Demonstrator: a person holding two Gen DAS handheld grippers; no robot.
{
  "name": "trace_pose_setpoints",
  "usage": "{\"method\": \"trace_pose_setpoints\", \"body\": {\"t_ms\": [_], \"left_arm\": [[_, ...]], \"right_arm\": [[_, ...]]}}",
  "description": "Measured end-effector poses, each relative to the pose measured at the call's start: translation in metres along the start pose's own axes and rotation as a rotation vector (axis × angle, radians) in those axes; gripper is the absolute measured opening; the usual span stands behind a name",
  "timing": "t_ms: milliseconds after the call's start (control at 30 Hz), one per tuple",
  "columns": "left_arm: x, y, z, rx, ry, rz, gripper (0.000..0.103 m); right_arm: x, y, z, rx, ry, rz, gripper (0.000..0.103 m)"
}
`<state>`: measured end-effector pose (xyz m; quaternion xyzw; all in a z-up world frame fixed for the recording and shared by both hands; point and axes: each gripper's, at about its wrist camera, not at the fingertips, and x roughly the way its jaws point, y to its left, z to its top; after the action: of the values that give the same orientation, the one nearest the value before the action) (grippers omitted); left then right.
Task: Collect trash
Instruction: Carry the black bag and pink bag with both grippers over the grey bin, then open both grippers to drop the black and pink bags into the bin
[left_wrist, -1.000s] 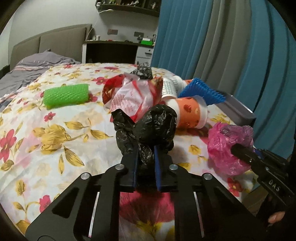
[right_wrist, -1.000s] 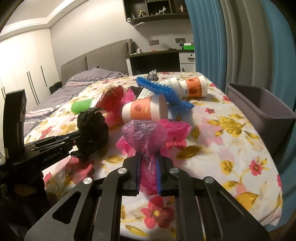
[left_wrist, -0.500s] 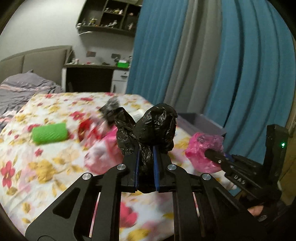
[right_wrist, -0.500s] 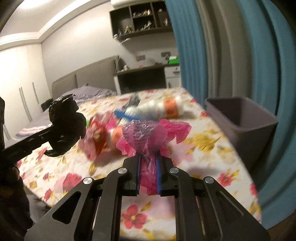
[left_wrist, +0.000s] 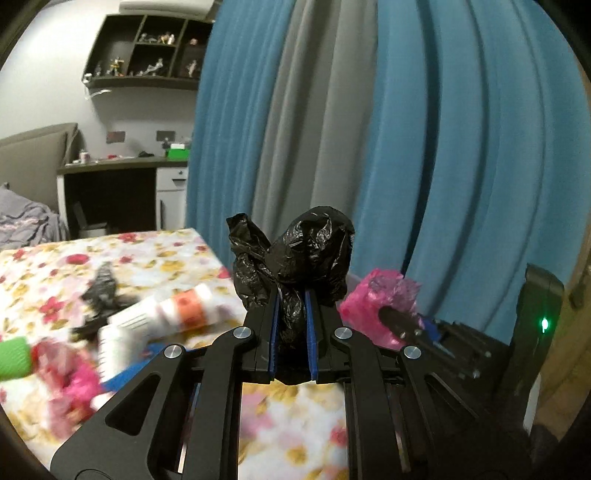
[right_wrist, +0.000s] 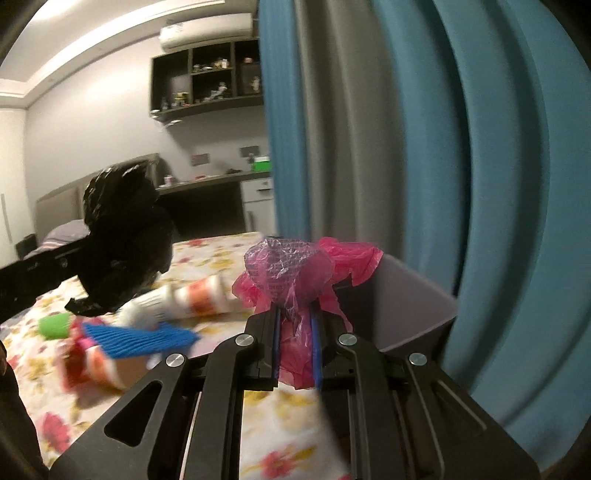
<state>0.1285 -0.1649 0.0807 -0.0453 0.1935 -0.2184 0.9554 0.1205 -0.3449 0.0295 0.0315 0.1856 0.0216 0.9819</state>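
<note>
Your left gripper (left_wrist: 291, 314) has its jaws clamped on a crumpled black bag (left_wrist: 303, 254), held up above the bed (left_wrist: 155, 251). Your right gripper (right_wrist: 295, 332) has its jaws pinched on a pink bag (right_wrist: 295, 269), beside the grey bin (right_wrist: 410, 306) at the bed's edge by the blue curtain (right_wrist: 480, 147). Cups (right_wrist: 195, 299) lie on the bed.

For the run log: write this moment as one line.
left gripper: shut on crumpled black plastic bag | right gripper: shut on crumpled pink plastic bag | grey plastic bin: beside right gripper
</note>
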Motion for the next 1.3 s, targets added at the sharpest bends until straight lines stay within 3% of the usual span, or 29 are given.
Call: {"method": "trace_pose_setpoints", "body": {"t_ms": [300, 500, 1300], "left_arm": [[0.100, -0.023, 0.008, 0.001, 0.084, 0.025, 0.012], [0.141, -0.026, 0.007, -0.018, 0.138, 0.022, 0.012], [0.199, -0.022, -0.012, -0.075, 0.262, -0.060, 0.012]], "right_arm": [[0.041, -0.038, 0.005, 0.036, 0.038, -0.029, 0.014], [0.064, -0.050, 0.006, 0.028, 0.078, -0.038, 0.014], [0.103, -0.059, 0.007, 0.035, 0.167, -0.079, 0.015]]}}
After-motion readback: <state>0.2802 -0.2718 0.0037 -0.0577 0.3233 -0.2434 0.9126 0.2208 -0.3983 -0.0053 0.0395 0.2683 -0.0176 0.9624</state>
